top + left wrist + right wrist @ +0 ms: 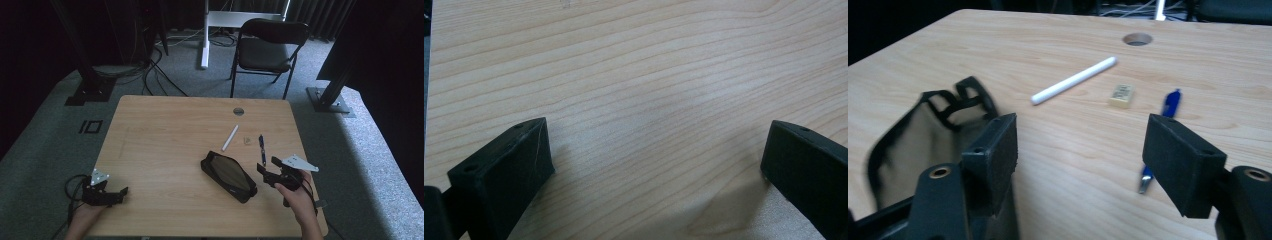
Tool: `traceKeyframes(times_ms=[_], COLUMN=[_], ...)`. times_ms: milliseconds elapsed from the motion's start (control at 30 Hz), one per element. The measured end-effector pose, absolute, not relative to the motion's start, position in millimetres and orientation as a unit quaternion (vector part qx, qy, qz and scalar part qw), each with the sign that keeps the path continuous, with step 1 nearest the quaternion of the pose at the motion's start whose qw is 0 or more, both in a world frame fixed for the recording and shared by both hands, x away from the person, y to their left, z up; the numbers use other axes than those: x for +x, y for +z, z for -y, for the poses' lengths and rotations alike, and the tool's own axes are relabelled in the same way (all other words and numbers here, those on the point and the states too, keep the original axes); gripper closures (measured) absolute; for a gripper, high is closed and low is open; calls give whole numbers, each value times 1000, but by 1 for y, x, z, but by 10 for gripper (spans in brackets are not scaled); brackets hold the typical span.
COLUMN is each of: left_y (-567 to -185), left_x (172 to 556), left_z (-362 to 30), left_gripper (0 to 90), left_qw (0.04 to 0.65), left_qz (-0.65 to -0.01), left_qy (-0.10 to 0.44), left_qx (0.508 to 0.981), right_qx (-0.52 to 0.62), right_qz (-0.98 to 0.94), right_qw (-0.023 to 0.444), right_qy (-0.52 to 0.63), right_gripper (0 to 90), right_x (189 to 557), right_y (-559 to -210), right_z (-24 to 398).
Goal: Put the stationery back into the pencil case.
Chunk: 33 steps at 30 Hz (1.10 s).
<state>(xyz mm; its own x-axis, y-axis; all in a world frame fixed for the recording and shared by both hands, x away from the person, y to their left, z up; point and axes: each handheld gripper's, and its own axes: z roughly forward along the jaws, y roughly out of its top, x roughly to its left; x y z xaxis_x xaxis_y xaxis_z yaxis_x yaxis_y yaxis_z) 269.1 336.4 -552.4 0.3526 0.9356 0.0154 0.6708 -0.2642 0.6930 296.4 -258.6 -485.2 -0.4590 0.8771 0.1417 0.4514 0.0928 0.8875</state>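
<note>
Right claw (267,170) is sitting wide open, gripping nothing, just right of the open pencil case (228,176). The blue pen (1158,142), white marker (1073,79) and eraser (1122,95) beyond the case are all waiting to go in. Left claw (656,160) is idling open too.

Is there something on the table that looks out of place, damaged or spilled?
Nothing looks damaged or spilled. The black pencil case lies open and askew on the table. Three small items lie loose beyond it: a white stick, a small eraser and a blue pen.
</note>
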Motion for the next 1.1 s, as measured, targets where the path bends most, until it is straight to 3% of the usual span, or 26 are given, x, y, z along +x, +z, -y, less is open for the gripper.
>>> traceKeyframes(times_ms=[200, 1100], left_y=[-552, -552], left_x=[269, 269], left_z=[-336, -336], left_gripper=[2, 2], left_qw=[303, 304], left_qz=[-526, -526], left_qy=[218, 218], left_qx=[764, 764], right_qx=[486, 533], right_qz=[-700, -704], right_qw=[238, 265], right_qy=[466, 387], right_gripper=[238, 243], right_x=[307, 359], right_y=[-491, -522], right_z=[264, 260])
